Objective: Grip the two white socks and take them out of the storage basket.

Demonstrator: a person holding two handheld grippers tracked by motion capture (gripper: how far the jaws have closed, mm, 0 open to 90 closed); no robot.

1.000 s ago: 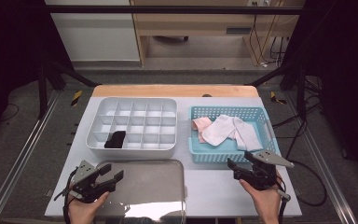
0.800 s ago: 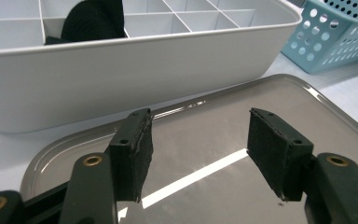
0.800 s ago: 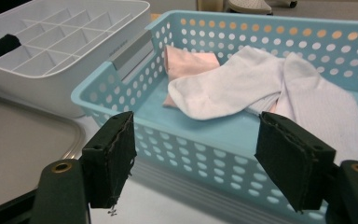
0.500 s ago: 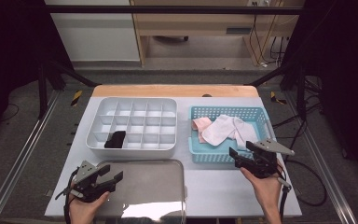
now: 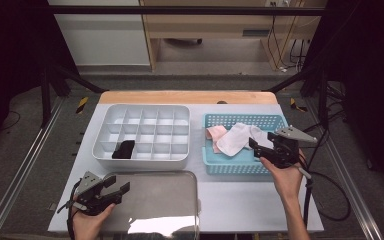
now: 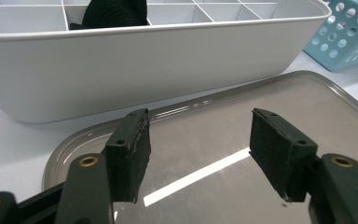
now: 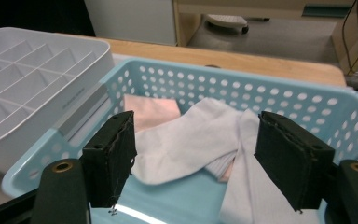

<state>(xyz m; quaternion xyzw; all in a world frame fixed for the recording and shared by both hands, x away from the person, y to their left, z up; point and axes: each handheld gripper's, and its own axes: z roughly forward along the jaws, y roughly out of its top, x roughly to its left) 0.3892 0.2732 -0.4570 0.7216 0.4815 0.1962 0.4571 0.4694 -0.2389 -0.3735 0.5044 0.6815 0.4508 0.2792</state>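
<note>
A light blue perforated basket [image 5: 215,162] [image 7: 303,107] at the right holds white socks [image 5: 235,139] [image 7: 200,135] and a pink cloth [image 5: 214,133] [image 7: 151,112]. My right gripper [image 5: 256,148] [image 7: 196,165] hovers open over the basket's near right part, its jaws wide apart above the socks with nothing between them. A white divided organizer [image 5: 142,134] [image 6: 135,65] holds a black rolled item [image 5: 124,149] [image 6: 114,11] in a front compartment. My left gripper [image 5: 117,189] [image 6: 198,158] is open and empty over the left end of a shiny metal tray [image 5: 155,200] [image 6: 223,140].
The white-covered table [image 5: 245,200] has a wooden strip [image 5: 185,96] along its far edge. Black frame posts stand at both sides, and cables [image 5: 325,200] trail off the right edge. Floor and cabinets lie beyond the table.
My right gripper has moved forward and up from the table's front right to above the basket. The left gripper has stayed in place over the tray.
</note>
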